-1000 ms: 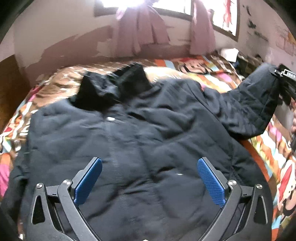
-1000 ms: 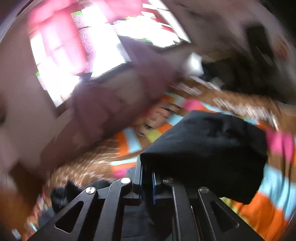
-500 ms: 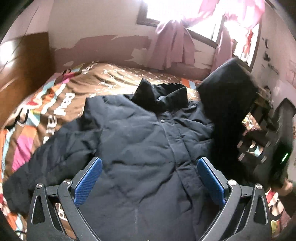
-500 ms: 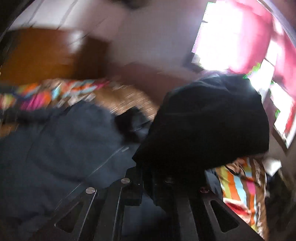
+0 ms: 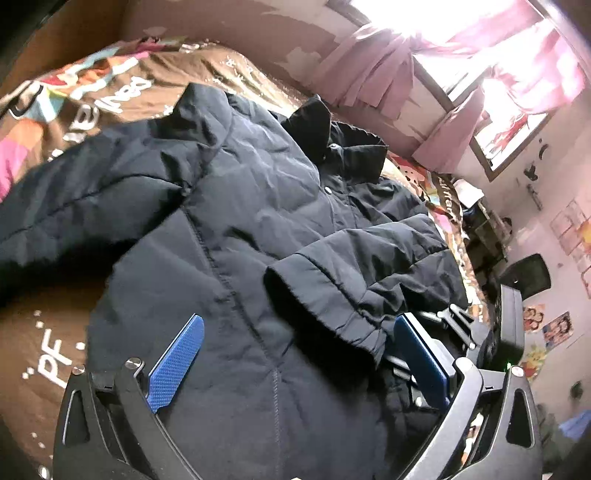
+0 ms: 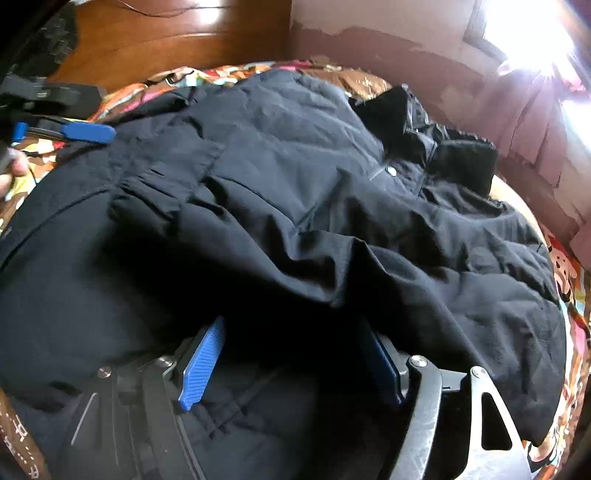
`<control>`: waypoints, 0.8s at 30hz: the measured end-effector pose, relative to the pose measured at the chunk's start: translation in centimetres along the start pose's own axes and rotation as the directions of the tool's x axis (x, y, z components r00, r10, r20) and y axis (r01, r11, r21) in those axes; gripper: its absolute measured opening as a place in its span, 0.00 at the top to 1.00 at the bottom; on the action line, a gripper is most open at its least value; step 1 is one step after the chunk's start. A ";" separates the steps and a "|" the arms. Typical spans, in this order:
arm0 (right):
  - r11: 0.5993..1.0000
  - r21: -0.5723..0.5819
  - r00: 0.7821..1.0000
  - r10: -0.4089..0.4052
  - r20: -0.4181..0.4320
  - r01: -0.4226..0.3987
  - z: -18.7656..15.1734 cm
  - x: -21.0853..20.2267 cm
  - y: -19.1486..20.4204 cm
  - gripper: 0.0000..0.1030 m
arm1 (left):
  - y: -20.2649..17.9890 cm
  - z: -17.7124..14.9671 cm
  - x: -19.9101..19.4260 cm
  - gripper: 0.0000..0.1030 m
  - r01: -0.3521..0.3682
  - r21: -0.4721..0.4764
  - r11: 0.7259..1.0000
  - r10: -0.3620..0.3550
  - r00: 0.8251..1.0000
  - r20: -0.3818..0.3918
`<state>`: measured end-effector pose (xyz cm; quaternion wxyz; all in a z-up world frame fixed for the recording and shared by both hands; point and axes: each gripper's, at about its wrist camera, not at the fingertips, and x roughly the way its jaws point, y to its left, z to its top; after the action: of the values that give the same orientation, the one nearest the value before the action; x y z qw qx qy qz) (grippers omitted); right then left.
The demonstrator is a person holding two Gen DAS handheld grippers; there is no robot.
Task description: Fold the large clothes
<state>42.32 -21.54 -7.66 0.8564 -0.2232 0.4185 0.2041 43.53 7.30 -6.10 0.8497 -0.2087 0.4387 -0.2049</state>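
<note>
Just ahead of the left gripper (image 5: 295, 358), whose blue pads stand wide apart and hold nothing, the dark padded jacket (image 5: 229, 229) lies front-up on the patterned bedspread (image 5: 55, 350). The right gripper (image 6: 291, 365) is likewise spread, its fingers low against the cloth with nothing pinched between them. Directly beyond the left gripper's right pad, one sleeve (image 5: 354, 273) is laid across the chest, cuff toward the zip line, so the first fold looks done. Farther off to the left, the other sleeve (image 5: 74, 199) is stretched outward, not yet folded, and the body is not yet doubled over. At the far end, the collar (image 5: 332, 136) lies toward the window (image 5: 461, 33).

The jacket's hem is cut off below both views. The window glare washes out the top corner, and dark folds near the right gripper are hard to read.
</note>
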 end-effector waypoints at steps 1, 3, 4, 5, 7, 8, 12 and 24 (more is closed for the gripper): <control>1.000 0.003 1.000 0.001 0.008 -0.001 -0.1 -0.1 0.0 0.30 | -0.1 0.4 0.4 0.02 -0.004 0.009 1.000 0.004 1.000 0.004; 1.000 0.022 1.000 0.019 0.022 -0.020 -0.3 -0.1 -0.3 0.30 | -0.7 1.2 1.3 0.03 -0.051 0.067 0.996 0.049 0.999 0.019; 0.999 0.031 0.999 0.026 0.027 -0.027 -0.8 -0.8 -0.2 0.30 | -1.2 1.6 2.0 0.03 -0.105 0.124 0.987 0.101 0.994 0.032; 0.998 0.046 0.999 0.036 0.035 -0.037 -1.0 -1.0 -0.6 0.30 | -1.8 1.8 2.7 0.03 -0.162 0.185 0.969 0.157 0.987 0.046; 0.997 0.065 0.998 0.044 0.055 -0.048 -1.5 -2.0 -0.3 0.30 | -2.9 1.6 4.1 0.10 -0.237 0.295 0.926 0.227 0.972 0.069; 0.996 0.073 0.997 0.045 0.067 -0.050 -2.1 -3.0 0.0 0.30 | -3.1 1.3 4.9 0.15 -0.249 0.331 0.910 0.241 0.968 0.067; 0.992 0.113 0.992 0.038 0.121 -0.052 -2.9 -4.9 -1.1 0.30 | -3.6 0.6 7.8 0.46 -0.263 0.421 0.868 0.296 0.955 -0.015; 0.968 0.249 0.977 -0.055 0.205 0.002 -4.2 -7.4 -4.9 0.30 | -5.3 0.5 6.8 0.97 -0.417 0.485 0.769 0.386 0.907 0.168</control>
<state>38.14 -29.03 -2.98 0.9197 -0.0977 0.3447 0.1603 46.68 -0.62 -7.50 0.9104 0.1162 0.3781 -0.1210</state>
